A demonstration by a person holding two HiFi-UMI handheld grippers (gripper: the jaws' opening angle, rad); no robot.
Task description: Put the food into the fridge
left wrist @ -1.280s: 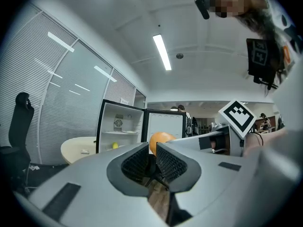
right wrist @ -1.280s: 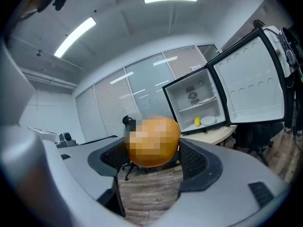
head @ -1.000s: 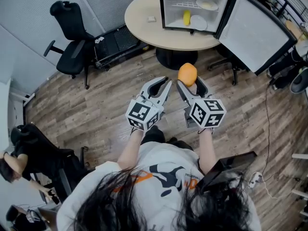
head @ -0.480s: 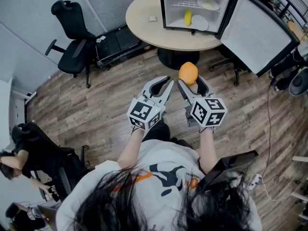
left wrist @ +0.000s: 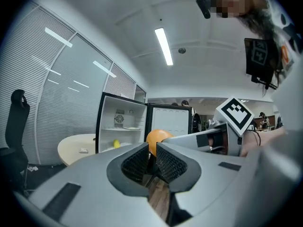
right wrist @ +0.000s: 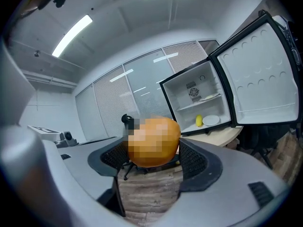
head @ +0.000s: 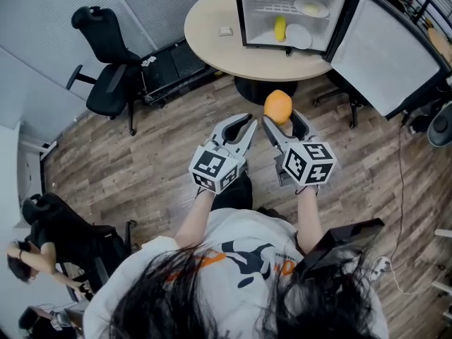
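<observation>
An orange [head: 277, 106] is held in my right gripper [head: 281, 118], which is shut on it above the wooden floor. In the right gripper view the orange [right wrist: 154, 141] fills the gap between the ribbed pads of the gripper [right wrist: 154, 159]. My left gripper [head: 244, 121] is beside it on the left, shut and empty; its pads [left wrist: 140, 161] almost meet. Ahead, a small fridge [head: 282, 13] stands on a round table [head: 212, 34] with its door [head: 385, 48] swung open to the right. Inside are a yellow fruit [head: 280, 27] and two white plates [head: 299, 36].
A black office chair [head: 106, 55] stands left of the table, with a low black machine [head: 169, 62] beside it. A small white item [head: 224, 30] lies on the table. A seated person [head: 42, 239] is at the lower left. A cable [head: 395, 189] runs along the floor at right.
Both grippers and the orange have shifted slightly toward the table. The grip on the orange is unchanged. The person at lower left has moved lower in the view.
</observation>
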